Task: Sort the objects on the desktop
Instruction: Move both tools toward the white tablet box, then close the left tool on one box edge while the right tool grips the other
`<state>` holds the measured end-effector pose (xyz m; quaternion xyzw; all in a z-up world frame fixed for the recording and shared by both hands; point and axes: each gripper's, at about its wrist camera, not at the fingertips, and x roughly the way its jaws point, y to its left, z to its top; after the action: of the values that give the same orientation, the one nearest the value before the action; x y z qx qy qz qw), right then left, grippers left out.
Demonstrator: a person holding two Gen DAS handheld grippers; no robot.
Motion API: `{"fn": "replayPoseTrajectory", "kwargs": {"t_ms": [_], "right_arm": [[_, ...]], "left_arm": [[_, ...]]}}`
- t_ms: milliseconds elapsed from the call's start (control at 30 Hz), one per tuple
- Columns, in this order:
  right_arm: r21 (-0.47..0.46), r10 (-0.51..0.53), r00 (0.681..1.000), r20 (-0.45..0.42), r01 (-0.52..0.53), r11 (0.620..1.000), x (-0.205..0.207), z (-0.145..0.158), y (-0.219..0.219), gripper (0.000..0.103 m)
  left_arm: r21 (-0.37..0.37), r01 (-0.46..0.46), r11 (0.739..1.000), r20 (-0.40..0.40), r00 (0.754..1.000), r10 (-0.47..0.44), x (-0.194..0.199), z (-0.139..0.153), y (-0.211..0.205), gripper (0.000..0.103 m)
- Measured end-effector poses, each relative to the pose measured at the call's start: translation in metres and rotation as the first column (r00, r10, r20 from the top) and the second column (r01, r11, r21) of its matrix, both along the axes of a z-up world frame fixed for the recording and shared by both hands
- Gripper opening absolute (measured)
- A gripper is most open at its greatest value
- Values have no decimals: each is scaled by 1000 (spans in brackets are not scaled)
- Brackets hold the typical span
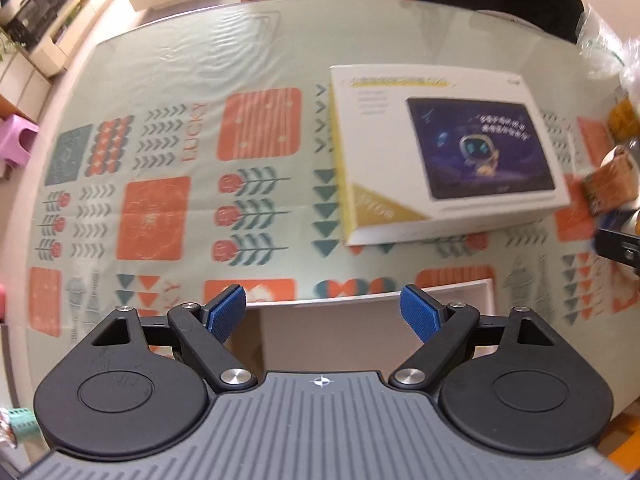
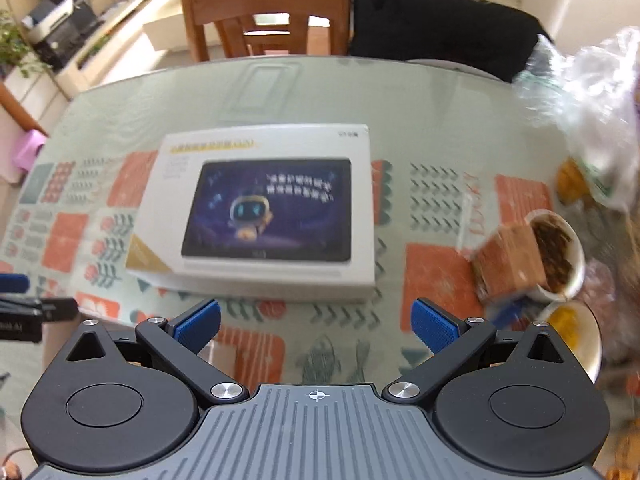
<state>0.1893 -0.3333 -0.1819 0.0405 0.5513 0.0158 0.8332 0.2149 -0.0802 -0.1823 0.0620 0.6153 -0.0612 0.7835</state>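
1. While I hold both tools above the near edge of the table (image 1: 280,40), my left gripper (image 1: 324,312) has its blue pads (image 1: 226,310) spread wide apart with nothing between them.
2. My right gripper (image 2: 316,326) is likewise spread wide, its blue pads (image 2: 434,330) gripping nothing, only the patterned tablecloth (image 2: 440,280) showing in the gap.
3. The white tablet box (image 2: 260,208) lies flat near the middle of the table, printed face up, showing a dark screen with a small robot figure; in the left view the same box (image 1: 440,152) sits toward the right side, and its yellow corner points toward the near edge.
4. A brown block-shaped packet (image 2: 508,264) leans tilted against a white paper cup (image 2: 560,248) of dark brown contents near the right edge; the two are touching.
5. Just nearer than that cup stands a second cup (image 2: 576,332) with something yellow inside, partly hidden behind my right gripper's body.
6. A crumpled clear plastic bag (image 2: 592,112) is heaped at the far right corner, blurred.
7. A pale flat sheet or lid (image 1: 380,328) lies at the near edge under my left gripper; what it is I cannot tell.
8. A wooden chair (image 2: 264,16) stands beyond the far edge, beside a chair draped in black fabric (image 2: 440,24).
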Motion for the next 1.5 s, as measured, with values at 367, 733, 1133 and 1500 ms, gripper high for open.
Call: {"fn": "replayPoseTrajectory", "kwargs": {"t_ms": [367, 733, 1133, 1500], "right_arm": [[58, 42, 994, -96, -37, 998, 84, -36, -22, 103], [71, 28, 991, -128, -19, 997, 136, -77, -38, 103], [236, 154, 957, -246, -95, 967, 185, -108, -52, 103], [356, 232, 931, -283, -123, 926, 196, -120, -66, 103]], "left_arm": [[-56, -56, 997, -100, 994, 50, 62, -28, -18, 103], [-84, -72, 994, -186, 981, 55, 118, -69, -28, 103], [-245, -119, 962, -267, 962, 51, 147, -101, -13, 103], [-360, -122, 925, -348, 937, -12, 164, -122, -3, 103]]}}
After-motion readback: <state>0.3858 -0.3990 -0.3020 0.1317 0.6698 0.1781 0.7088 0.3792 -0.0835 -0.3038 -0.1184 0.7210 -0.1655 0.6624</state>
